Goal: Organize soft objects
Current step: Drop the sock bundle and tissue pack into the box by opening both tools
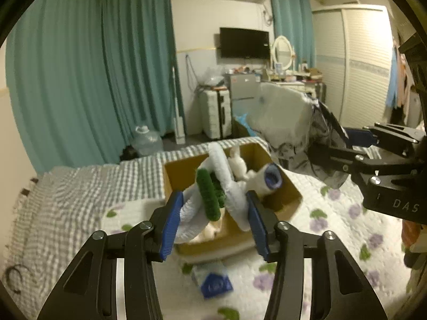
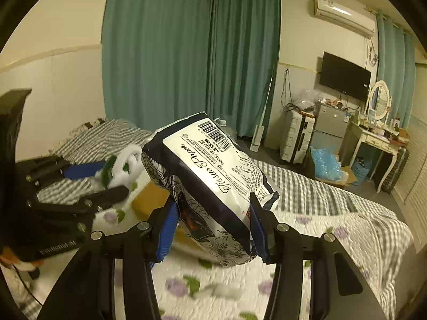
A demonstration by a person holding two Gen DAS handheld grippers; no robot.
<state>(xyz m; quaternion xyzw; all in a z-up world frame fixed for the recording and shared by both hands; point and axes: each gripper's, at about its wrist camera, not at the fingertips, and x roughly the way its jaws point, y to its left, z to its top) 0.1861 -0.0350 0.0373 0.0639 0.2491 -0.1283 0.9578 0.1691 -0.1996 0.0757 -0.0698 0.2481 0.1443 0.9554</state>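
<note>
Two tools are in use, each loaded. The left tool (image 1: pixel 213 218) is closed on a bundle of soft plush loops, pale blue-white (image 1: pixel 226 176) and dark green (image 1: pixel 208 194), pinched between its blue pads (image 1: pixel 170 224) and held in the air over the cardboard box (image 1: pixel 283 194). The right tool (image 2: pixel 212 229) clamps a soft tissue paper pack (image 2: pixel 213 176) by its lower end, so the printed, barcoded face tilts up and away; the pack is clear of the bed.

The box stands on the floral quilt (image 1: pixel 333 229) near the middle of the bed (image 2: pixel 333 194), open at the top. Inside it I can make out a white plush toy (image 1: pixel 238 164) toward the far wall and a pale roll with a blue end (image 1: pixel 271 178) at the right side; whether the held loops reach into the box cannot be told.

A blue-and-white packet (image 1: pixel 213 280) lies loose on the quilt, just beside the box's near side, unsorted.

Judgement: both items are mid-carry, gripped at the ends because soft goods sag; the box appears to be the collecting container.
</note>
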